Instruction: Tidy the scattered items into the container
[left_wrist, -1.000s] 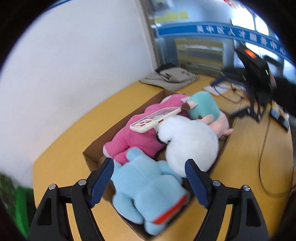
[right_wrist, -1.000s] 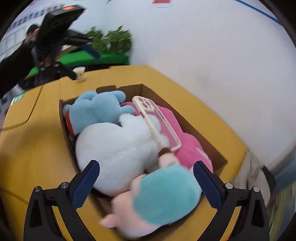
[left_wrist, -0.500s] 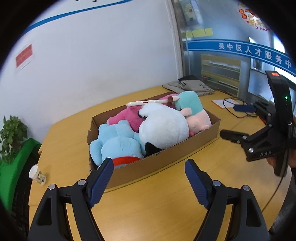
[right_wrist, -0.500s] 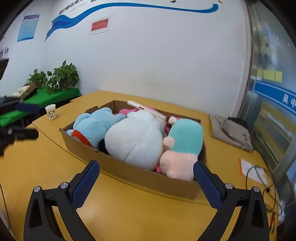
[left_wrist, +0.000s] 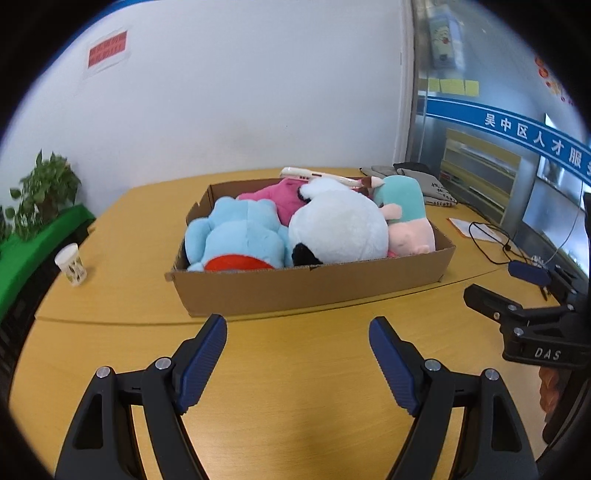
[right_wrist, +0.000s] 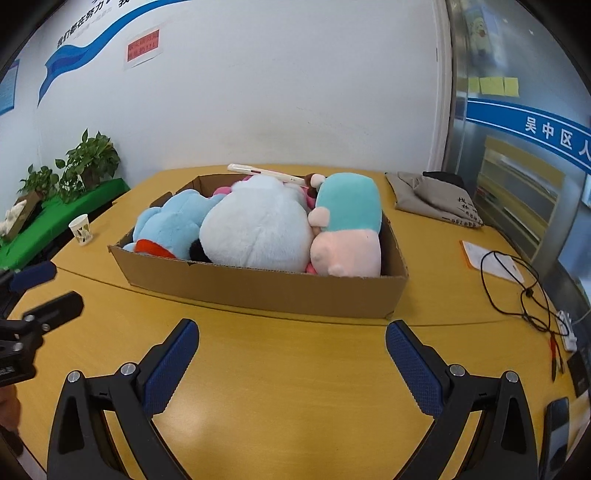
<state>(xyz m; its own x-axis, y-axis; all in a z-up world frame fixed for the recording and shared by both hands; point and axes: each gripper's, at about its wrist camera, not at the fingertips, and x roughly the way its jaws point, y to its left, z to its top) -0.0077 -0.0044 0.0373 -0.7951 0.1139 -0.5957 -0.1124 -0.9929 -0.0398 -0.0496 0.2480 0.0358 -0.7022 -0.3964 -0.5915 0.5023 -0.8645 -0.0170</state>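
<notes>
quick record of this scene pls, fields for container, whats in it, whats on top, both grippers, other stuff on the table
container: cardboard box on the yellow table, open top
contents: blue plush, white plush, teal and pink plush, pink plush
on top: phone case lying across the plush toys
left gripper: open, nothing between the fingers, short of the box
right gripper: open, nothing between the fingers, short of the box
other: paper cup, grey bag, black cable

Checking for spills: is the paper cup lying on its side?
No, the paper cup stands upright on the table.
</notes>
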